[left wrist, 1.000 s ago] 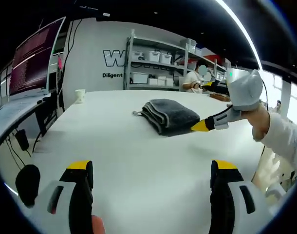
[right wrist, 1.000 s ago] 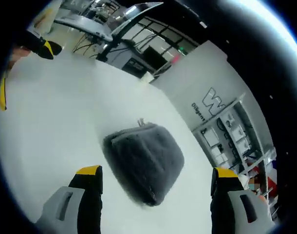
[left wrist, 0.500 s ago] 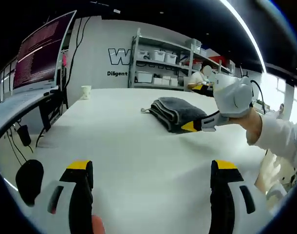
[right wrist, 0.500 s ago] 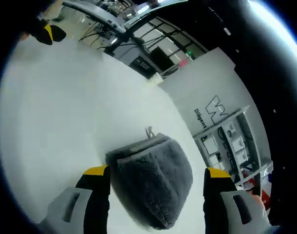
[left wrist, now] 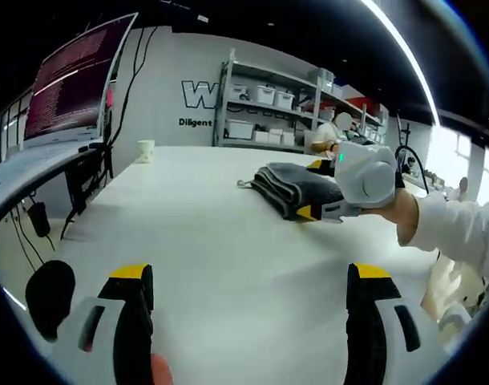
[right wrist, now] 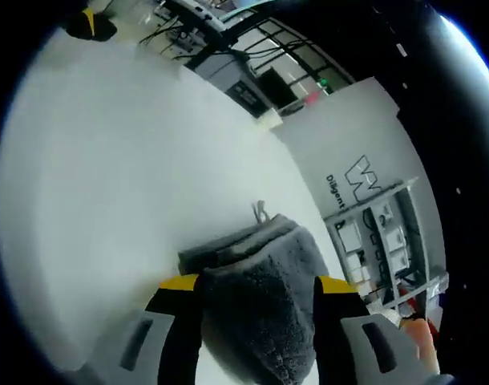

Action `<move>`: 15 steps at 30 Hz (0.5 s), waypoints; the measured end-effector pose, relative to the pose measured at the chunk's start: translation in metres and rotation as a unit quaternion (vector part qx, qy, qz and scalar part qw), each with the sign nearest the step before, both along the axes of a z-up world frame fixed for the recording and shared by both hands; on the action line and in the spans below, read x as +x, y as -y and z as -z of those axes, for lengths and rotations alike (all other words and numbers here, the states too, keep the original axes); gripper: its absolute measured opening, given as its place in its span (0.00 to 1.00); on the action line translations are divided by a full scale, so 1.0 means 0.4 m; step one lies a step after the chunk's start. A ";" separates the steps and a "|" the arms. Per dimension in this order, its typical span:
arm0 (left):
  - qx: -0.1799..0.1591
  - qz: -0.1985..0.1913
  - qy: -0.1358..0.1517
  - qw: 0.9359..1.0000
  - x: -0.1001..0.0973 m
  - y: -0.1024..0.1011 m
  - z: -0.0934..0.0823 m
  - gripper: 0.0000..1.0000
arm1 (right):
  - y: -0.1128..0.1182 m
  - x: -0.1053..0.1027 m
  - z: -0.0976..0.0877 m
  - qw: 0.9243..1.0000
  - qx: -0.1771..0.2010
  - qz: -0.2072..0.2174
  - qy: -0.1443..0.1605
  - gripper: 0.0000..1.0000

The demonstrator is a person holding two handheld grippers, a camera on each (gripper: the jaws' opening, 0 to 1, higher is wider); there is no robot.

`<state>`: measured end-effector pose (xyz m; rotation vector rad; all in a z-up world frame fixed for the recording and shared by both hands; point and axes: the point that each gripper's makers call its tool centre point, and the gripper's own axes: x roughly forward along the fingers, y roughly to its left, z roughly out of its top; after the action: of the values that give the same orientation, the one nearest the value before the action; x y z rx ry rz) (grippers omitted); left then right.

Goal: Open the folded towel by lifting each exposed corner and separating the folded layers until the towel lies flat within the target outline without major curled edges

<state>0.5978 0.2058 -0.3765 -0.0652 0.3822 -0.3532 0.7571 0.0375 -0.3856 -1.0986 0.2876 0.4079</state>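
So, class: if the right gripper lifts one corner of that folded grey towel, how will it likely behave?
The towel looks thick and plush, so it will probably drape limply rather than hold shape. Its stacked layers may peel apart or drag along together. The white table looks smooth, so the bundle could slide. The right gripper has its jaws either side of it.

My left gripper (left wrist: pixel 248 277) has black fingers (left wrist: pixel 134 321) with yellow tips on light grey housings. Right gripper (right wrist: pixel 256 282) looks the same, chunky pale grey body, and there's a white sleeve (left wrist: pixel 453 233) behind it.
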 end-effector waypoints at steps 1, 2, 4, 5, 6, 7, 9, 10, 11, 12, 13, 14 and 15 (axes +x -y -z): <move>0.000 -0.001 0.001 1.000 0.000 -0.002 -0.001 1.00 | -0.001 0.000 0.002 1.000 -0.001 -0.001 -0.002 0.46; 0.000 -0.002 0.002 1.000 -0.001 -0.003 -0.002 1.00 | -0.003 0.002 0.007 1.000 -0.003 -0.003 -0.006 0.44; -0.002 -0.003 0.003 1.000 -0.001 -0.007 -0.004 1.00 | -0.007 -0.003 0.020 1.000 0.006 -0.004 -0.024 0.36; -0.002 -0.003 0.003 1.000 -0.001 -0.007 -0.005 1.00 | -0.008 -0.004 0.023 1.000 0.010 -0.004 -0.029 0.33; -0.003 -0.003 0.004 1.000 -0.003 -0.009 -0.005 1.00 | -0.009 -0.011 0.035 0.998 0.031 0.001 -0.053 0.30; -0.003 -0.003 0.003 1.000 -0.004 -0.010 -0.006 1.00 | -0.009 -0.013 0.039 0.997 0.043 0.002 -0.064 0.27; -0.004 -0.004 0.005 1.000 -0.007 -0.014 -0.008 1.00 | -0.005 -0.012 0.038 0.996 0.052 0.005 -0.071 0.25; -0.005 -0.005 0.006 1.000 -0.008 -0.016 -0.009 1.00 | -0.004 -0.012 0.036 0.996 0.052 0.005 -0.071 0.24; -0.005 -0.005 0.006 1.000 -0.008 -0.017 -0.009 1.00 | -0.004 -0.013 0.036 0.996 0.052 0.005 -0.071 0.22; -0.006 -0.007 0.006 1.000 -0.008 -0.020 -0.009 1.00 | -0.008 -0.010 0.036 0.996 0.052 0.001 -0.073 0.21; -0.006 -0.009 0.007 1.000 -0.007 -0.023 -0.010 1.00 | -0.006 -0.012 0.033 0.996 0.054 0.000 -0.076 0.20; -0.006 -0.010 0.007 1.000 -0.006 -0.025 -0.009 1.00 | -0.005 -0.014 0.032 0.995 0.057 -0.001 -0.078 0.19; -0.005 -0.010 0.006 1.000 -0.006 -0.025 -0.008 1.00 | -0.004 -0.015 0.031 0.995 0.060 -0.001 -0.080 0.19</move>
<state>0.5953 0.2160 -0.3733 -0.0773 0.3670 -0.3361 0.7511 0.0391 -0.3978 -0.9503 0.3977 0.5106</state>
